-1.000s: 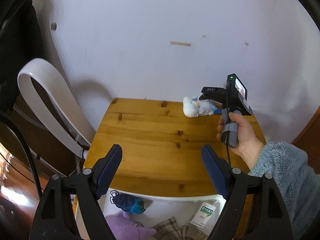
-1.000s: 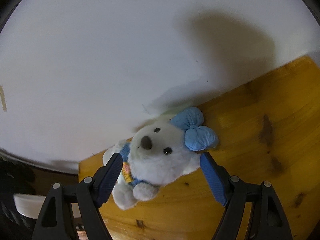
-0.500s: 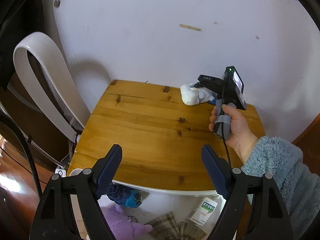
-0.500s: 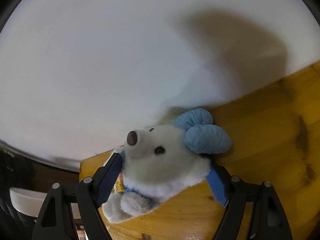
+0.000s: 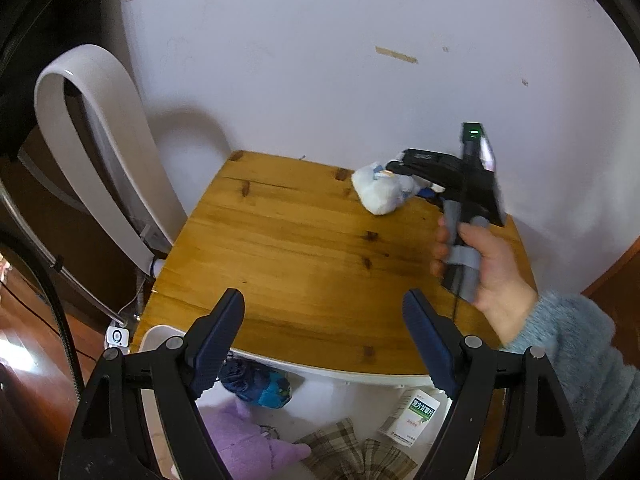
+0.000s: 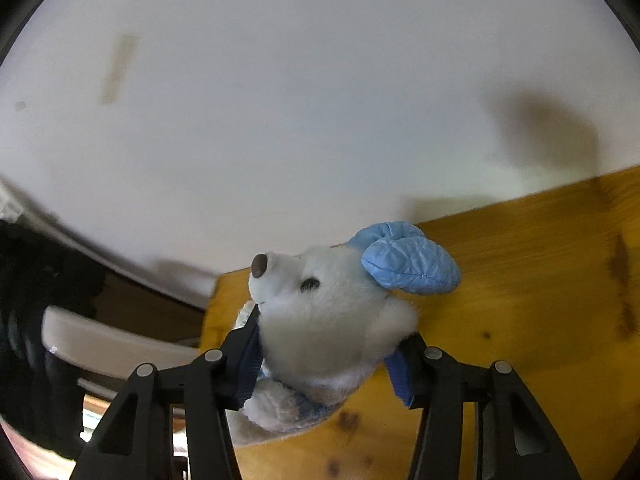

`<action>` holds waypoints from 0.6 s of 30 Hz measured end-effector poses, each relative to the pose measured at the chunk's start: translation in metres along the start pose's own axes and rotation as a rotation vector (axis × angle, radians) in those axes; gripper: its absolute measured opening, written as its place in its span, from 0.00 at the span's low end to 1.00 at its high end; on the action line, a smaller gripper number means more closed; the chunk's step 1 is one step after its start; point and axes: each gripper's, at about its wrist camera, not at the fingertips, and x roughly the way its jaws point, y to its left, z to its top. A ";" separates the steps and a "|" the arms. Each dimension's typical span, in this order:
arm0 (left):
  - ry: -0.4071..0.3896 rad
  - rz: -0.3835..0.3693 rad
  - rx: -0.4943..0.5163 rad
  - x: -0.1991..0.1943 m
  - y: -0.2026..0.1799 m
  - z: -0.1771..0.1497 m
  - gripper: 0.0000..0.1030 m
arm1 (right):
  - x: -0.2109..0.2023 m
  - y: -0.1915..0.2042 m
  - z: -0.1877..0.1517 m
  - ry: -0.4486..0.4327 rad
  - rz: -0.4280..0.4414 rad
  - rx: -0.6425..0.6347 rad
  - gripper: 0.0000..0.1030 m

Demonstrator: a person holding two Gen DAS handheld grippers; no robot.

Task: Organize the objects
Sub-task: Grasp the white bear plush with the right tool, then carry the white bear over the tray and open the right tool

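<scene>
White plush dog (image 6: pixel 320 320) sits far right on the counter (image 5: pixel 304 248); right hand-held gripper (image 6: pixel 324 364) is closing around it, pads pressing. Fluffy fur could slip free. Left hand-held gripper (image 5: pixel 322 344) gapes empty.

The small white plush bear with pale blue quilted ears (image 6: pixel 332 320) has a brown nose, a dark bead eye and a blue garment at its chest. Its head tilts with the snout toward the upper left, and its body is squeezed between the blue-padded jaws of the right gripper (image 6: pixel 324 364), which are closing on it. It sits at the far right part of the yellow wooden bench (image 5: pixel 288 248), near the white wall; whether it touches the wood cannot be told. From the left wrist it shows as a white bundle (image 5: pixel 378 194).
</scene>
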 end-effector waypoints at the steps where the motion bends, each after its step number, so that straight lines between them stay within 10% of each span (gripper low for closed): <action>1: -0.007 0.003 -0.002 -0.003 0.001 -0.001 0.81 | -0.012 0.007 -0.003 -0.006 0.011 -0.016 0.52; 18: -0.148 0.032 -0.052 -0.117 0.032 -0.030 0.81 | -0.264 0.134 -0.093 -0.195 0.110 -0.327 0.52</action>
